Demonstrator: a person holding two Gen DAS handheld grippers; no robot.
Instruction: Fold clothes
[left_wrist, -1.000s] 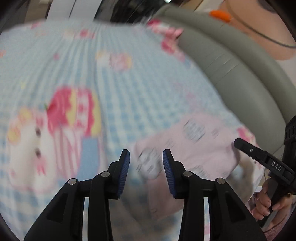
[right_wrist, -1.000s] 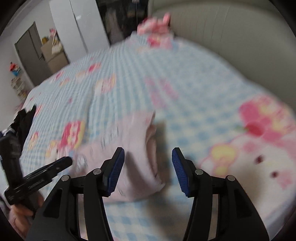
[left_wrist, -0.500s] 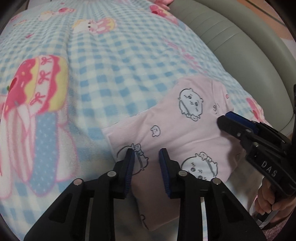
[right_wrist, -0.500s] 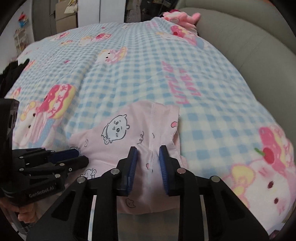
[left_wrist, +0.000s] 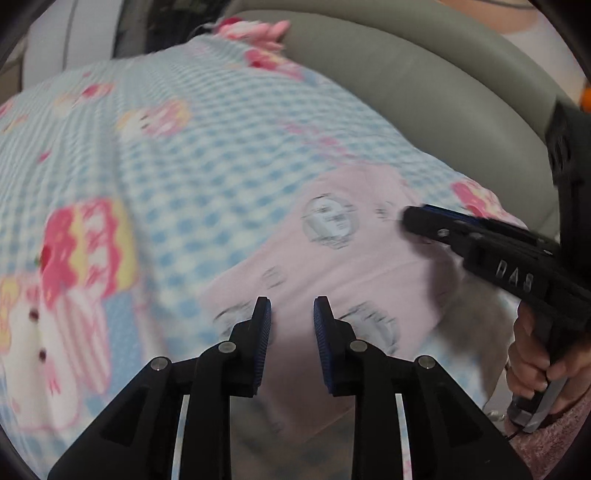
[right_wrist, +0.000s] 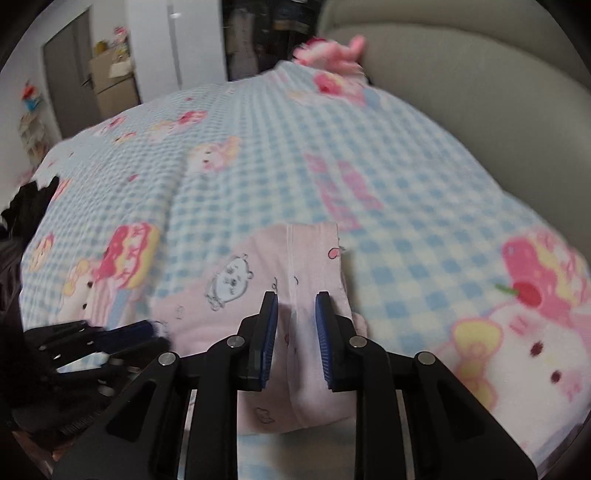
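The pink printed garment (right_wrist: 258, 295) lies on the checked blanket (right_wrist: 406, 221) at its near edge. Both the left gripper (left_wrist: 291, 325) and the right gripper (right_wrist: 295, 317) pinch the garment's near hem. Thin fabric could slip free mid-fold, skewing the 2 corners.

Checked blanket (right_wrist: 288, 147), grey headboard (right_wrist: 461, 74), perhaps.

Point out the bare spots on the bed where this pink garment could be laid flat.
The checked blanket is bare beyond the pink garment, up to the pink plush, and rightward toward the grey headboard. The near edge is crowded: both grippers work at the garment, and dark clothing sits at the left edge.
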